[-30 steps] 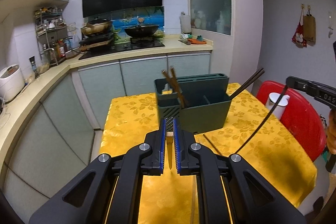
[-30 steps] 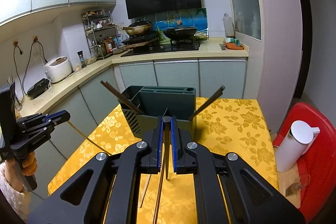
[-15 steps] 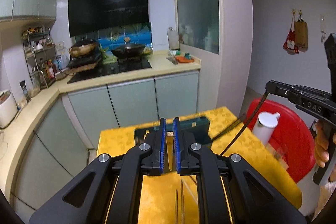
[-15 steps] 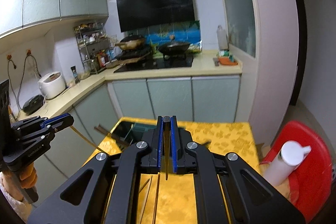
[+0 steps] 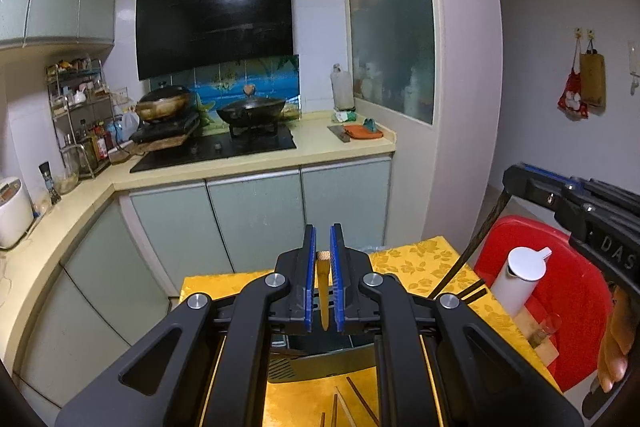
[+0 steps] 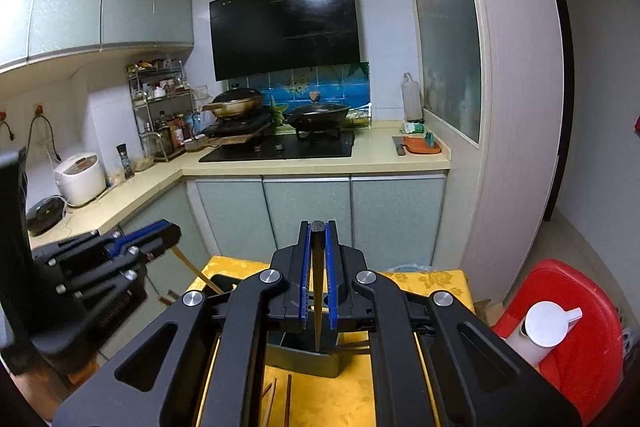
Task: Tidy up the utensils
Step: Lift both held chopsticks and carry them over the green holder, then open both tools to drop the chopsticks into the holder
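At the bottom centre of the left wrist view the left gripper has its blue-lined jaws pinching one light wooden chopstick; at the bottom centre of the right wrist view the right gripper likewise has its jaws pressed onto one dark chopstick, which hangs down into the holder. Both are held above a table covered by a yellow floral tablecloth, on which two loose chopsticks lie at the lower middle of the right view. Just beyond them stands one dark green utensil holder, largely hidden behind the gripper bodies; how its compartments are filled cannot be told, though chopstick ends stick out at its left and right sides. At the right edge of both views one red plastic chair carries one white jug. Further back, in the middle of the frames, pale green cabinet doors run under a cream countertop. On the black hob sit two woks, one dark wok to the right and one brownish pan to the left on a stack. One wire spice rack and one white rice cooker stand toward the left. One black range hood fills the upper centre, against white tiles.
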Demonstrator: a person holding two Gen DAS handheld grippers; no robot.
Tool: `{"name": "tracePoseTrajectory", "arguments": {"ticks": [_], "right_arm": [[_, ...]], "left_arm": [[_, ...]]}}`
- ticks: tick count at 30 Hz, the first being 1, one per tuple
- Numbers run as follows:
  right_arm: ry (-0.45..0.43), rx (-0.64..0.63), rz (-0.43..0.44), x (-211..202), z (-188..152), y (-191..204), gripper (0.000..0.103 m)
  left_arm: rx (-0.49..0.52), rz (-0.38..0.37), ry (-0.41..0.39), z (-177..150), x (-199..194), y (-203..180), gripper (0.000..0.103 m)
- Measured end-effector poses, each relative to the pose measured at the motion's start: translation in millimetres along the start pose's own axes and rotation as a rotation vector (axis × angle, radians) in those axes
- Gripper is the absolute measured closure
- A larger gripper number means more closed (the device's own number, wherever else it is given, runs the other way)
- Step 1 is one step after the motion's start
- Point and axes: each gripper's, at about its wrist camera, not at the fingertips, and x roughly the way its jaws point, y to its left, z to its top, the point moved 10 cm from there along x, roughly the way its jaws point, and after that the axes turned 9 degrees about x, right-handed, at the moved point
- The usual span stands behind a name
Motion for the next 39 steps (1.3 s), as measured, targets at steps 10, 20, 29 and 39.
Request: {"name": "tracePoseTrajectory", "arguments": {"ticks": [10,20,29,39], "right_arm": [[0.101,0.004,-0.032,48,-41,-4,0.095],[0.165,0.044,-0.043,74,-72,-12,0.095],[0.129,0.051,-0.044,61,-68,-12,0.053],[0.019,-0.004,-0.089,23,-59,-23,0.043]], "left_arm": [[-0.056,-0.010,0.100,-53,53,2,0.096],[-0.096,0.002,0.133,-75,63,14,0.096],[-0.091,0.007,0.082,-70,40,16,0.043],[-0.078,0.071,0.026,-69,4,33,0.015]]}}
